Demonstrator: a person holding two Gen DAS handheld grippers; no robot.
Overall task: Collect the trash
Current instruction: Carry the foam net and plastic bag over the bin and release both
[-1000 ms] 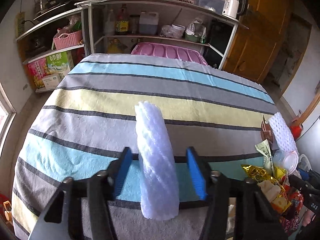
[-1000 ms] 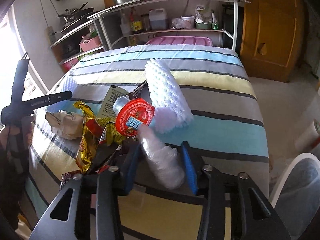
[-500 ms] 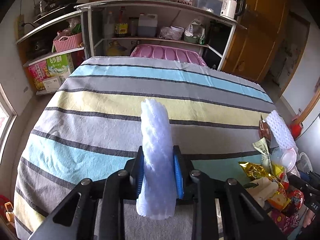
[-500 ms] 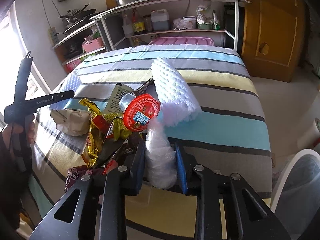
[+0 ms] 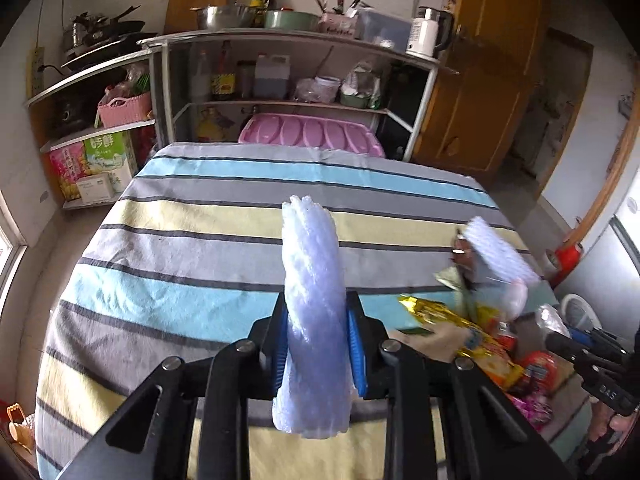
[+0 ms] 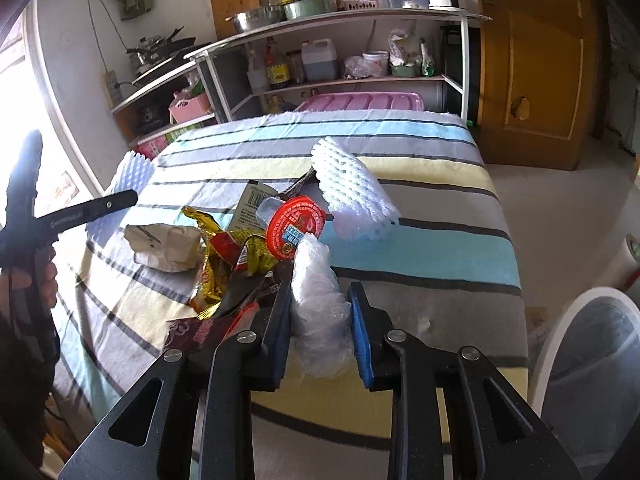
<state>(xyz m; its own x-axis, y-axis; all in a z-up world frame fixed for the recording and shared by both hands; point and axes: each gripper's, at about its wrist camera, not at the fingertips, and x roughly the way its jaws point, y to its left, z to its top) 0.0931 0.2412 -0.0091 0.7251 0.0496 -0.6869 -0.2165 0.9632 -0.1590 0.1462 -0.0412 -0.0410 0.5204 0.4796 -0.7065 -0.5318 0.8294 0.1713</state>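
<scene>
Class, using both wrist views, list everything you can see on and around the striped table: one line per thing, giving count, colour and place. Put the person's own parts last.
foam net sleeve: two, white; one in the left gripper, one lying on the table.
crumpled clear plastic: one, clear; in the right gripper.
red lid: one, red; on the trash pile.
gold wrapper: one, gold and red; in the pile.
crumpled paper bag: one, cream; left of the pile.
tablecloth: one, blue, yellow and grey stripes; covers the table.
pink tray: one; behind the table.
shelf unit: one, grey; against the wall.
bin: one, white rim; right of the table.
left gripper: black, blue pads, shut.
right gripper: same, shut.
</scene>
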